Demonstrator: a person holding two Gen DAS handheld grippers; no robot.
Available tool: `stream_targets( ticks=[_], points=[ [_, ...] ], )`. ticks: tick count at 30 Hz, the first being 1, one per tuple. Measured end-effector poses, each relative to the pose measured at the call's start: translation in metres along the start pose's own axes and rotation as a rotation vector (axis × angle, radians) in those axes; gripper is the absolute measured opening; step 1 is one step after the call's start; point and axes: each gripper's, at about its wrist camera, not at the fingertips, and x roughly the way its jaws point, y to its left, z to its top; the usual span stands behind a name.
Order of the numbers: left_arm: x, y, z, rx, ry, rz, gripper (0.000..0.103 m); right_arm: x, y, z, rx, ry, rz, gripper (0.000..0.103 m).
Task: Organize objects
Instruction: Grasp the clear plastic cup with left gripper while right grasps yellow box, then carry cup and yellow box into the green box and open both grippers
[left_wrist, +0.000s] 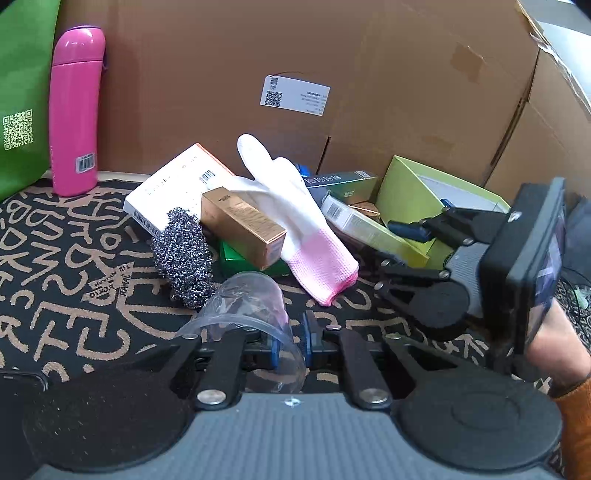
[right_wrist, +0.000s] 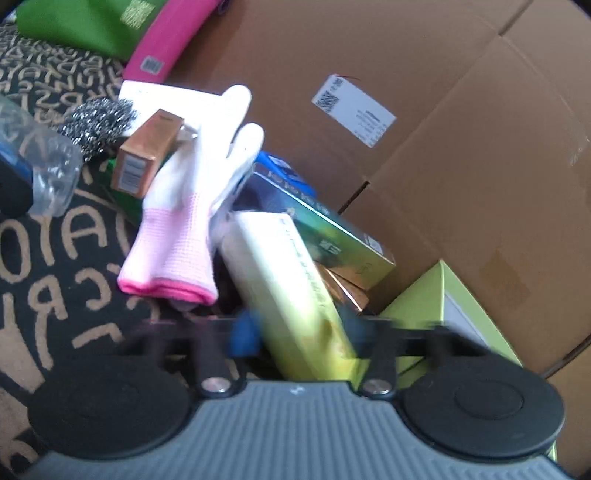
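My left gripper (left_wrist: 291, 341) is shut on the rim of a clear plastic cup (left_wrist: 251, 314) lying on its side on the patterned mat (left_wrist: 74, 258); the cup also shows in the right wrist view (right_wrist: 51, 173). My right gripper (right_wrist: 299, 332) is around a long yellow-green box (right_wrist: 295, 291), its jaws at both sides; the view is blurred, so contact is unclear. From the left wrist view the right gripper (left_wrist: 417, 230) reaches into the pile from the right. A white and pink glove (left_wrist: 295, 221) drapes over a gold box (left_wrist: 243, 225) and other boxes. It also shows in the right wrist view (right_wrist: 192, 221).
A steel wool scrubber (left_wrist: 183, 258), a white box (left_wrist: 173, 188), a dark blue-green box (left_wrist: 340, 182) and an open lime-green box (left_wrist: 413, 184) crowd the pile. A pink bottle (left_wrist: 75, 110) and green bag (left_wrist: 22, 92) stand at back left. A cardboard box wall (left_wrist: 332, 55) closes the back.
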Motion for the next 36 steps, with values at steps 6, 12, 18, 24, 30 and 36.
stream_targets(
  ticks=[6,12,18,24,30,36],
  points=[
    [-0.002,-0.002,-0.002,-0.004,0.021,-0.023,0.011,-0.066,-0.055,-0.022,0.476,-0.09,0.372,0.029],
    [-0.006,-0.024,-0.004,0.015,0.039,-0.154,0.011,-0.078,-0.086,-0.067,0.768,-0.025,0.483,0.039],
    [0.007,-0.041,-0.012,0.053,0.057,-0.114,0.014,-0.083,-0.074,-0.07,0.756,0.004,0.188,0.096],
    [0.01,-0.042,-0.012,0.048,0.064,-0.128,0.016,-0.058,-0.048,-0.056,0.722,0.075,0.146,0.103],
    [0.017,-0.042,-0.012,0.04,0.063,-0.114,0.023,-0.047,-0.025,-0.054,0.618,0.143,0.051,0.103],
    [0.025,-0.041,-0.014,0.044,0.08,-0.111,0.023,-0.052,-0.033,-0.07,0.696,0.129,0.108,0.085]
  ],
)
